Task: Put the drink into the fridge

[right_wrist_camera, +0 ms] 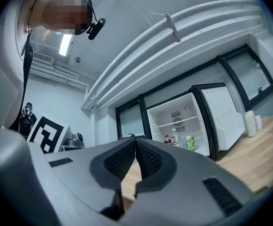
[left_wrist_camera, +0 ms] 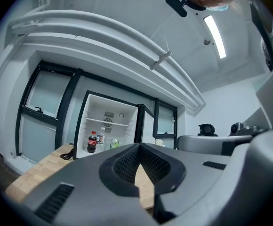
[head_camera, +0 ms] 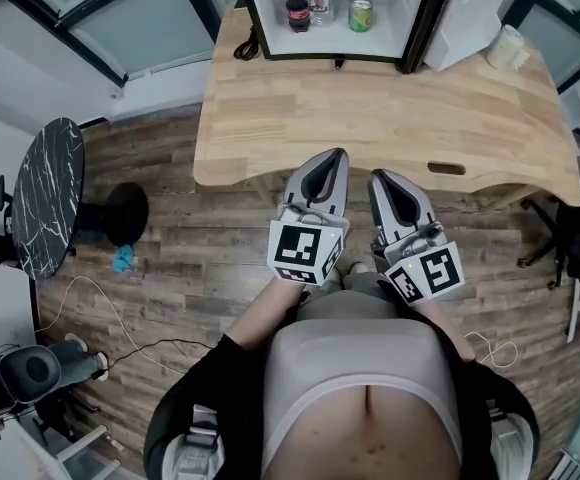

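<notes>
With my left gripper (head_camera: 334, 155) and right gripper (head_camera: 380, 176) both closed on nothing at the desk (head_camera: 370, 118) edge, the cola (head_camera: 298, 10) and can (head_camera: 360, 15) stand inside the open fridge (head_camera: 422, 28); I judge them slick, the can easily dented, best gripped mid-body.

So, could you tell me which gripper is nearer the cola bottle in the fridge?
Left. The left gripper points almost straight at the cola bottle across the table; the right gripper is beside it, further right.
</notes>
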A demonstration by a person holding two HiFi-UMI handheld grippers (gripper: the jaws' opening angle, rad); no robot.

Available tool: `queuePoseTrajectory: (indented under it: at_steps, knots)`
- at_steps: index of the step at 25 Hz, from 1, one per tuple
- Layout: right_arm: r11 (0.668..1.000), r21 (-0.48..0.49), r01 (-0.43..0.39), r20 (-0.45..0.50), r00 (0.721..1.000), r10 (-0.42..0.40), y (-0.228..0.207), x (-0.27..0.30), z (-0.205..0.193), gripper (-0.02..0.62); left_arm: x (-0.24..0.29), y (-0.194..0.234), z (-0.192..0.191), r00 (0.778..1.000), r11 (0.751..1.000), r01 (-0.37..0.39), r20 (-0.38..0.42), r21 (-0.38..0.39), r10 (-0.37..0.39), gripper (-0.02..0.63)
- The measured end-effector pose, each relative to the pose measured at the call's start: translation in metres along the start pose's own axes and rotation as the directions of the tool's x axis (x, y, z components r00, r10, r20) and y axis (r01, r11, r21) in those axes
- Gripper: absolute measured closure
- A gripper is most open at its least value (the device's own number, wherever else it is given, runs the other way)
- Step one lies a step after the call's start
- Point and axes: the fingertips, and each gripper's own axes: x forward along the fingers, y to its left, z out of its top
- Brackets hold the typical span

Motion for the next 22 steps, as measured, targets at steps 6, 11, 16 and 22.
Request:
queuePoseTrajectory:
  at_steps: [6, 11, 16, 22]
  knots:
    - [1.0, 0.014, 0.008, -0.006, 1.0, -0.008, 0.006, -0.01, -0.009, 0.568, -0.007, -0.008, -0.005, 1.0, 1.0, 0.023, 0.005, -0.014, -0.023, 0.6]
    - [0.999, 0.024, 0.037, -0.014, 0.999, -0.037, 0.008, -0.027, -0.012, 0.568, -0.012, -0.023, -0.011, 0.998, 0.998, 0.056, -0.007, -0.02, -0.056, 0.6]
    - [0.998, 0.03, 0.054, -0.021, 0.998, -0.053, 0.007, -0.041, -0.013, 0.568, -0.018, -0.037, -0.012, 0.997, 0.997, 0.074, -0.005, -0.017, -0.074, 0.6]
    - [0.999, 0.033, 0.023, -0.002, 1.0, -0.023, 0.014, -0.052, -0.005, 0.568, -0.031, -0.045, -0.005, 0.998, 0.998, 0.056, 0.007, -0.003, -0.056, 0.6]
